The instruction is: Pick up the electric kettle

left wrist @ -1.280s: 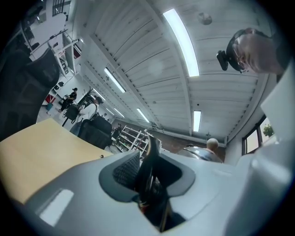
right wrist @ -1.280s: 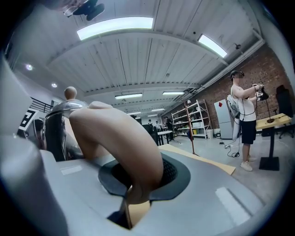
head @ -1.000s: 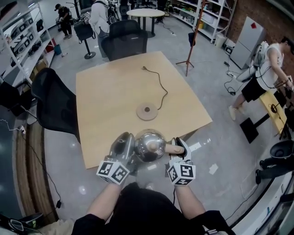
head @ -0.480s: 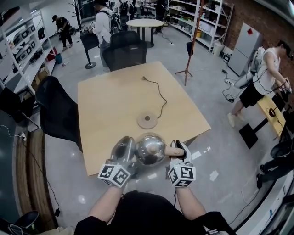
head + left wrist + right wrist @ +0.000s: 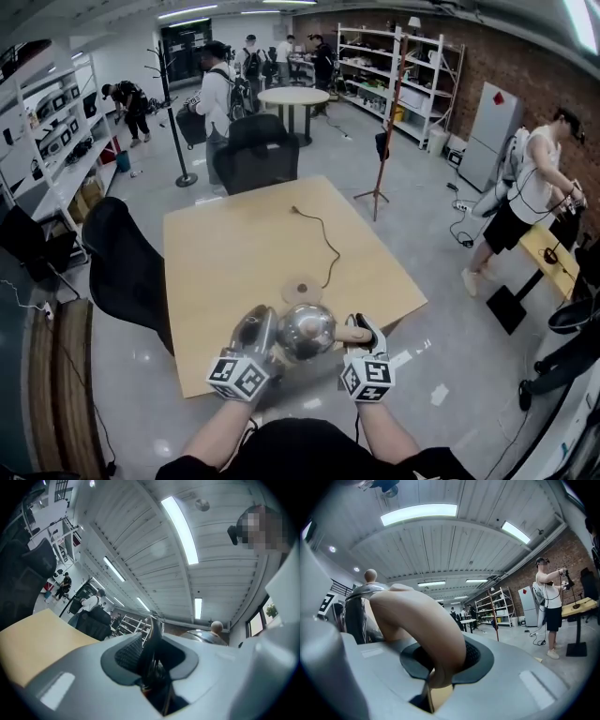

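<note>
A round, shiny steel electric kettle (image 5: 305, 330) hangs in the air near the table's front edge, held from both sides. My left gripper (image 5: 260, 325) is shut on its grey spout (image 5: 248, 323); in the left gripper view the thin dark spout edge (image 5: 153, 648) sits pinched between the jaws, with the lid knob (image 5: 216, 627) beyond. My right gripper (image 5: 363, 329) is shut on the tan handle (image 5: 351, 332), which arches out of the jaws in the right gripper view (image 5: 419, 620). The kettle's round base (image 5: 301, 288) lies on the table just beyond.
The wooden table (image 5: 234, 253) carries the base's black cord (image 5: 325, 240). Black chairs stand at the left (image 5: 122, 262) and the far side (image 5: 258, 159). A person (image 5: 525, 202) stands at the right; others are far back by shelves and a round table.
Both grippers have risen a little and moved forward with the kettle. The head view has tilted up, so more of the room shows.
</note>
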